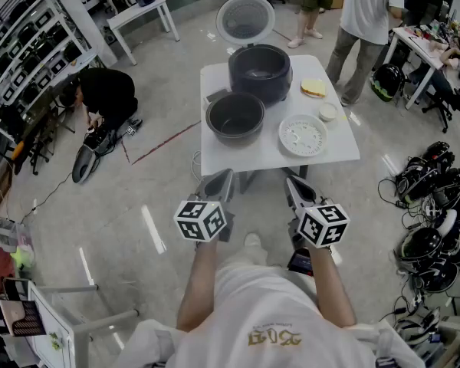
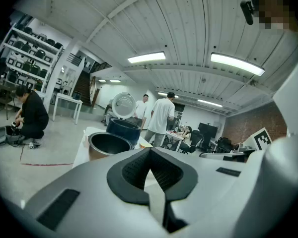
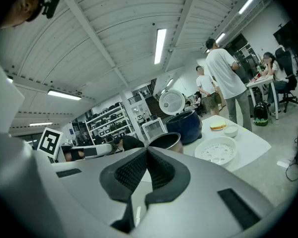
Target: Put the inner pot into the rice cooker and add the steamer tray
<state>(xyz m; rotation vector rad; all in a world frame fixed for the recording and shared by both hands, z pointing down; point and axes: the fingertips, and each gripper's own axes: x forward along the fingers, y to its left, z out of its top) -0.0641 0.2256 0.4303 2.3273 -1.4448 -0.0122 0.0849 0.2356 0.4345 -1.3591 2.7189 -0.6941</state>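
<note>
On the white table (image 1: 245,156) stands the dark rice cooker (image 1: 260,72) with its round lid (image 1: 245,19) up. In front of it sits the dark inner pot (image 1: 235,117), and to its right lies the white perforated steamer tray (image 1: 302,136). My left gripper (image 1: 219,182) and right gripper (image 1: 296,192) hang side by side just short of the table's near edge, both shut and empty. The left gripper view shows the pot (image 2: 108,144) and cooker (image 2: 123,130) ahead. From the right gripper view I see the pot (image 3: 166,141), cooker (image 3: 186,127) and tray (image 3: 216,150).
A small white bowl (image 1: 327,112) and a plate with yellow food (image 1: 313,88) sit at the table's right. People stand behind the table (image 1: 368,21); one crouches at the left (image 1: 103,98). Helmets and cables (image 1: 429,228) lie on the floor at the right.
</note>
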